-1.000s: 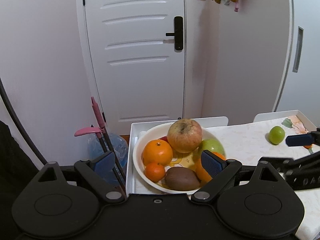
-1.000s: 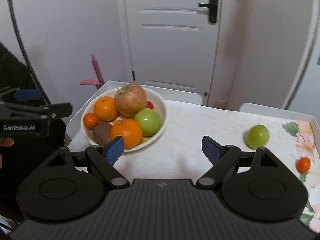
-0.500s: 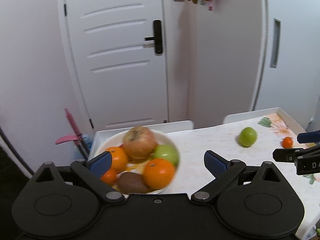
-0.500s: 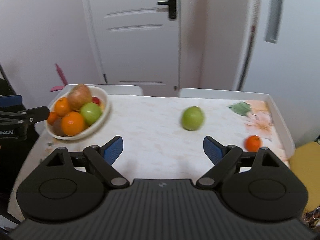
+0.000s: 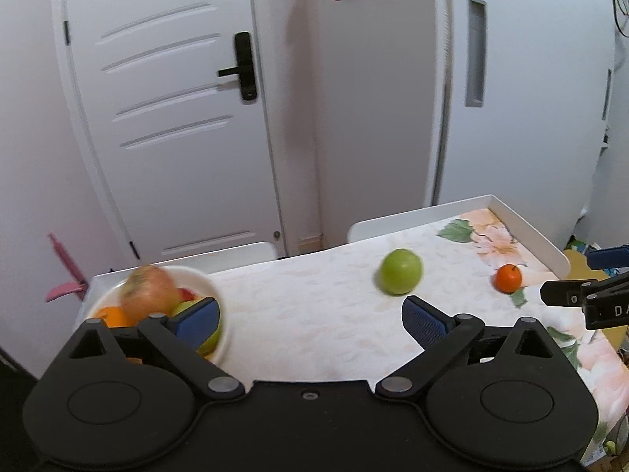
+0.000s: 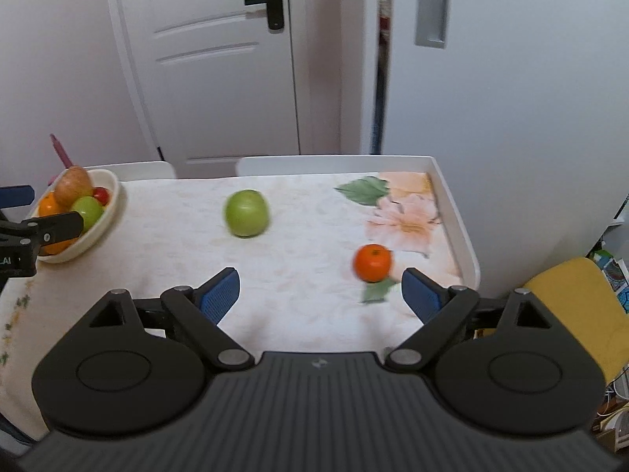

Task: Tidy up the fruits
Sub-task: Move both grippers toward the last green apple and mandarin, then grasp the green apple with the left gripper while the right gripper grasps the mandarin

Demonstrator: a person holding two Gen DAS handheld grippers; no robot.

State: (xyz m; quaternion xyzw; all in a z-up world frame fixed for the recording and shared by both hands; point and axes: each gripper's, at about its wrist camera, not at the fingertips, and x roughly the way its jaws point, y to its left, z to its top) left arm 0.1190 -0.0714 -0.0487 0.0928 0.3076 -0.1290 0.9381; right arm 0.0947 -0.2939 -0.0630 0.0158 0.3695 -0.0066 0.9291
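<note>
Most fruit already sits piled in the bowl (image 6: 112, 212), off to the left of both tongs. A green apple (image 6: 247, 212) and a mandarin (image 6: 372, 262) remain loose on the counter (image 6: 306, 275), just ahead of the wide, empty right tongs (image 6: 320, 291). The left tongs (image 5: 310, 316) are also wide and empty.

Your left gripper (image 5: 310, 320): jaws wide, nothing between.
Fruit bowl (image 5: 212, 287) behind its left pad; green apple (image 5: 401, 271) and small orange (image 5: 508, 278) loose on table (image 5: 314, 306).

bowl (image 6: 114, 200): glossy ceramic | tablecloth (image 6: 306, 236): matt floral cloth | door (image 5: 177, 118): smooth
</note>
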